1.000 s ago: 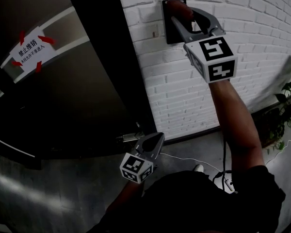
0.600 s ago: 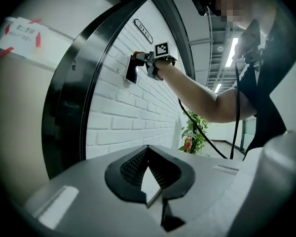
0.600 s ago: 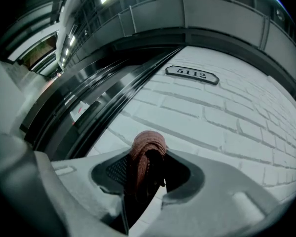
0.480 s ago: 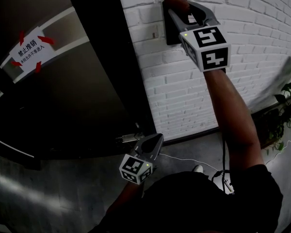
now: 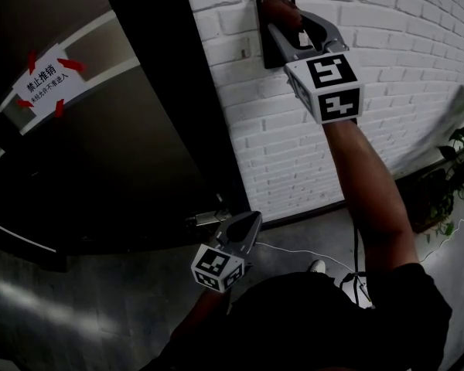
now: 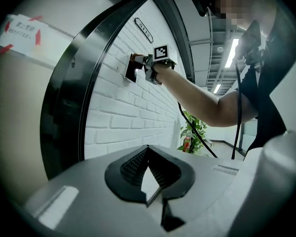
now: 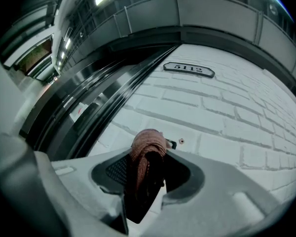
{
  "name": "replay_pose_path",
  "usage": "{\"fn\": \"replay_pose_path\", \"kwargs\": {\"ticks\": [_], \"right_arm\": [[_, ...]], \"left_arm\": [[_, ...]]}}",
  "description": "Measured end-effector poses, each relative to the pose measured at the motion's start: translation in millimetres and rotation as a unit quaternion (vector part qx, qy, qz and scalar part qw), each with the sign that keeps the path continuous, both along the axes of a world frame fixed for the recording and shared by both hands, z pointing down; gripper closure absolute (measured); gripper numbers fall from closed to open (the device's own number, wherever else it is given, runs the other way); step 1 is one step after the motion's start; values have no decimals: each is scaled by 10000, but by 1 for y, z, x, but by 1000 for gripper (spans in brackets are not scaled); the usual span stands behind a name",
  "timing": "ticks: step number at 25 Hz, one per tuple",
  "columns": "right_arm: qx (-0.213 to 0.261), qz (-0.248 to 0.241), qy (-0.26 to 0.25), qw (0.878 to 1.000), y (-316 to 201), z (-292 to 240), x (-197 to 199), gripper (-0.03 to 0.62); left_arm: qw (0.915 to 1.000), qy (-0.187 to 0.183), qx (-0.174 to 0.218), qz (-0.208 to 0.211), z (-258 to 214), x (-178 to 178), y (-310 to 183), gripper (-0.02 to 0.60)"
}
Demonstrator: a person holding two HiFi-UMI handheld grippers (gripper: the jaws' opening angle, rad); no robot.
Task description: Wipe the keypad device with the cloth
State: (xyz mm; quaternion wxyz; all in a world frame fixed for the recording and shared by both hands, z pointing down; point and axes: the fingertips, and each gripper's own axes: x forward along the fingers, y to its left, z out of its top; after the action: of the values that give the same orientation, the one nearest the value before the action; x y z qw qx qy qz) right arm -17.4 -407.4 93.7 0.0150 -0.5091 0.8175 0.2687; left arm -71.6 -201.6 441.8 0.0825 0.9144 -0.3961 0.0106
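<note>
A black keypad device (image 5: 269, 46) is mounted on the white brick wall (image 5: 387, 45). My right gripper (image 5: 288, 23) is raised to it and shut on a reddish-brown cloth (image 5: 281, 9), which presses on the device's upper part. In the right gripper view the cloth (image 7: 147, 154) bunches between the jaws and hides nearly all of the device (image 7: 171, 143). The left gripper view shows the device (image 6: 129, 69), the cloth (image 6: 136, 59) and the right gripper (image 6: 149, 67) from below. My left gripper (image 5: 252, 219) hangs low by the door, shut and holding nothing (image 6: 148, 149).
A dark door (image 5: 116, 153) with a taped paper sign (image 5: 43, 79) stands left of the wall, its handle (image 5: 207, 219) near my left gripper. A number plate (image 7: 188, 69) is above the device. A potted plant (image 5: 462, 157) and a white cable (image 5: 294, 250) are on the floor.
My right gripper with the cloth slid up and left over the device, then came back down a little. The left gripper has stayed where it was.
</note>
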Motion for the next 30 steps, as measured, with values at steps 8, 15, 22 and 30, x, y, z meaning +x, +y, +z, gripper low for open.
{"fn": "replay_pose_path", "kwargs": {"ticks": [8, 15, 22, 30], "right_arm": [[-144, -22, 4, 9999, 0, 22, 3, 451], [-277, -15, 107, 9996, 0, 43, 3, 452], [-466, -33, 157, 9988, 0, 70, 4, 452], [-703, -55, 275, 9971, 0, 99, 3, 451]], "left_arm": [[10000, -38, -16, 6, 1, 2, 1, 566], [10000, -36, -64, 29, 1, 3, 1, 566], [9999, -44, -52, 107, 1, 8, 2, 566], [9999, -79, -25, 129, 1, 9, 2, 566]]}}
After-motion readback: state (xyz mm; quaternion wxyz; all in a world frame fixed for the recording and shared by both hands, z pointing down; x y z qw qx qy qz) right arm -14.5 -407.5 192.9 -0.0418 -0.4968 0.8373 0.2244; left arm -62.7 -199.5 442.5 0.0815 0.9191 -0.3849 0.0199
